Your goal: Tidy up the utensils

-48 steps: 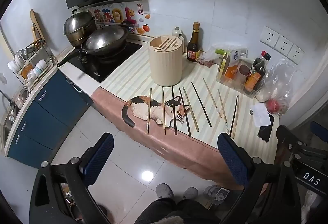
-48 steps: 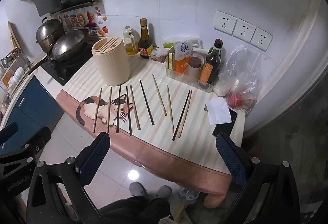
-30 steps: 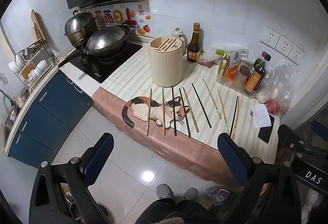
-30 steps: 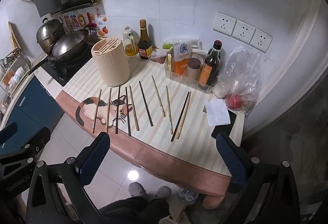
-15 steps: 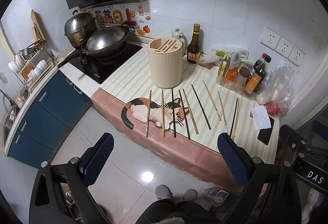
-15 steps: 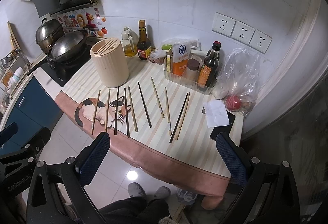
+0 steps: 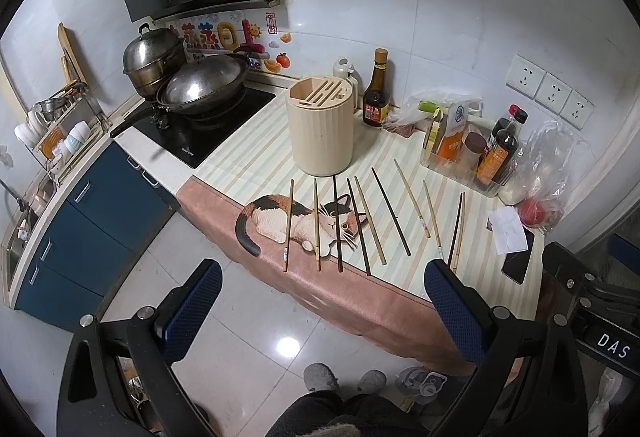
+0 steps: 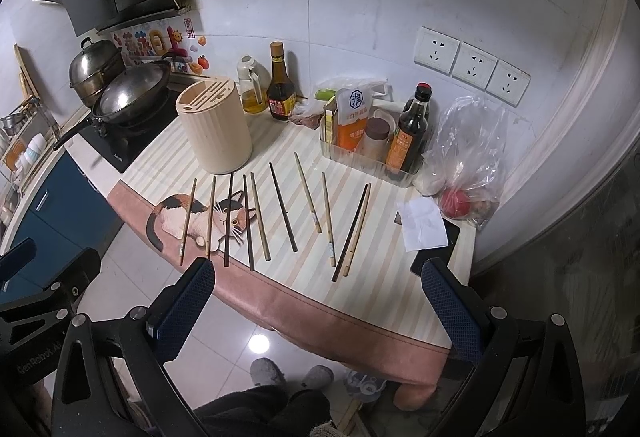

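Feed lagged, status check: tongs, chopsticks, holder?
Left tongs and right tongs open, empty. Ten wooden chopsticks flat on striped counter. Beige slotted cylindrical holder upright, empty. Nothing in the way.

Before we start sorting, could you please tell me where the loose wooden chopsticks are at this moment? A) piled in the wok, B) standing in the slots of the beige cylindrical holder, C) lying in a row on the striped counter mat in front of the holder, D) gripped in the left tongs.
C: the loose wooden chopsticks lie side by side on the striped counter mat, in front of the beige cylindrical holder.
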A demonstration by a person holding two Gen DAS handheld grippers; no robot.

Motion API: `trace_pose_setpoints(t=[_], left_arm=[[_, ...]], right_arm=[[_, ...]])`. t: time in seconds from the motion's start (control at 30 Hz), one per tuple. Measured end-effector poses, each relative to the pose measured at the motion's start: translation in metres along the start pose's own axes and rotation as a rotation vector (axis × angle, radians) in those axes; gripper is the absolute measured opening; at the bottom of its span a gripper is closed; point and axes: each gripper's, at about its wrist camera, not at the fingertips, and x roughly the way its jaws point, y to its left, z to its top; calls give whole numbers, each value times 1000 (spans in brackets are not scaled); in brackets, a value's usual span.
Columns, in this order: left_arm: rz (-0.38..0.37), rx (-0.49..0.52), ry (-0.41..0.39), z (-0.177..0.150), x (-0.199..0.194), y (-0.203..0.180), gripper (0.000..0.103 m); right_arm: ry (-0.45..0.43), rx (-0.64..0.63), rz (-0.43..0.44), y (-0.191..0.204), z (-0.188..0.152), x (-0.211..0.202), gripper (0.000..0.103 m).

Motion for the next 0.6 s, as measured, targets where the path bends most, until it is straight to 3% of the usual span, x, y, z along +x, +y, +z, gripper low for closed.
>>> trace_pose_setpoints(t=[0.6], left_arm=[[-1,-2,-2,2,0,-4,103]], right_arm=[[-3,0,-2,0,1,1,103]])
